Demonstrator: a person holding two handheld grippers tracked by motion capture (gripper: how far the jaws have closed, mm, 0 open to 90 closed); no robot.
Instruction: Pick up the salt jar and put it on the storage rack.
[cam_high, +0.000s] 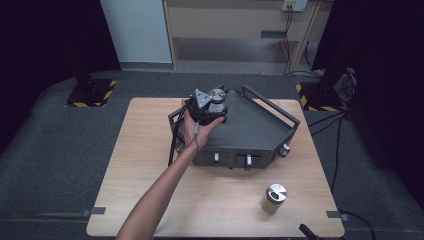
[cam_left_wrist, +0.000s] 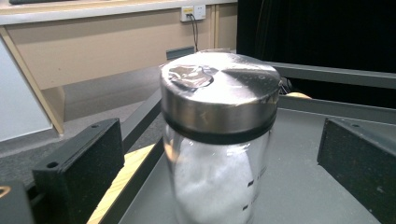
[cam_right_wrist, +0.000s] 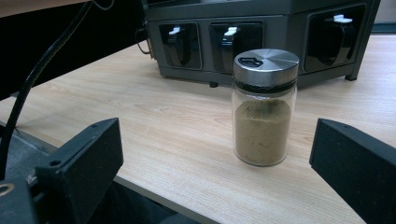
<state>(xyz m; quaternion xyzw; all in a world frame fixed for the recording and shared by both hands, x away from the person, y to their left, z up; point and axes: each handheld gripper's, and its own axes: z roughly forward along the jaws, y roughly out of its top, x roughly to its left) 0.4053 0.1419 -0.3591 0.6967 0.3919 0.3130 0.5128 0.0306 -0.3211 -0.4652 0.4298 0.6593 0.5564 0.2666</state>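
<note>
Blurring white jar (cam_left_wrist: 218, 140), apparently between fingers (cam_left_wrist: 79, 163).

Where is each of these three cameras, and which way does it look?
High view: above the table, looking down; shows forearm, left gripper.
Left gripper view: between open jaws, facing white-powder jar on grey rack.
Right gripper view: low at table edge, facing brown-powder jar.
Shared: rack, brown-powder jar.

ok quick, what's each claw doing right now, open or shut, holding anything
Left claw: open, jaws on either side of the jar of white powder on the grey tray, not gripping it.
Right claw: open, holding nothing, facing the jar of brown powder.
</note>
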